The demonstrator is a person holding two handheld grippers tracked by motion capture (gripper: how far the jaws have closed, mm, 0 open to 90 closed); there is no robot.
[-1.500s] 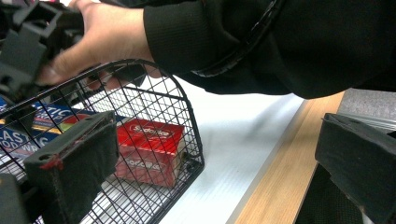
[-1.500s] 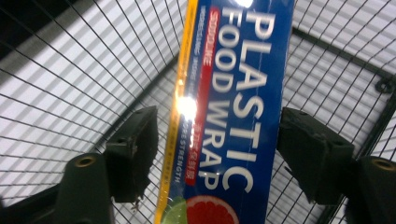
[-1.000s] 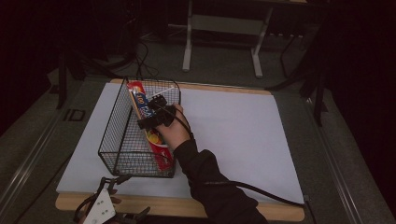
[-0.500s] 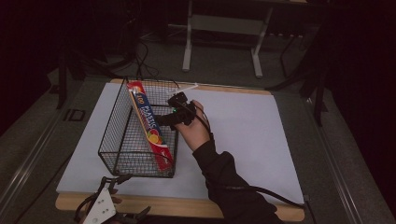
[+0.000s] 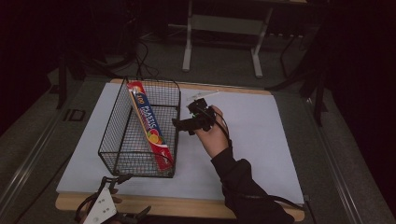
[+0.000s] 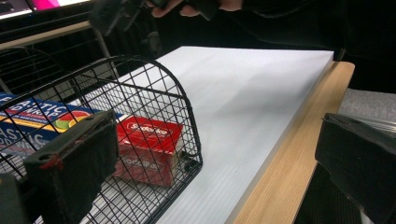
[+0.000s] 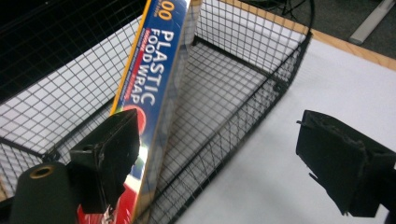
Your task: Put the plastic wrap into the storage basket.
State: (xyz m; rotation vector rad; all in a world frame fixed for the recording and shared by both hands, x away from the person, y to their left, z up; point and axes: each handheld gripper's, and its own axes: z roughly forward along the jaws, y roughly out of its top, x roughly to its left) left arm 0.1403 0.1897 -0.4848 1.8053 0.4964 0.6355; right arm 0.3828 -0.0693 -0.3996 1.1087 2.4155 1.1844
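Observation:
A long plastic wrap box (image 5: 150, 130) lies slanted inside the black wire basket (image 5: 120, 125), one end propped on the far rim, the red end down at the near right corner. In the right gripper view the box (image 7: 154, 88) reads "PLASTIC FOOD WRAP" and leans in the basket (image 7: 243, 60). My right gripper (image 5: 183, 125) hovers just right of the basket, open and holding nothing; its jaws stand wide apart. My left gripper (image 5: 122, 209) rests low at the table's near edge, open, facing the basket (image 6: 154, 93) and the box's red end (image 6: 148, 142).
The basket stands on a white sheet (image 5: 261, 135) covering a wooden table (image 5: 191, 206). A desk frame (image 5: 224, 28) and cables lie on the floor beyond the table. The sheet stretches bare to the right of the hand.
My right gripper let go of the box, which now rests in the basket, and drew back to the right out of the basket. The left gripper stayed put.

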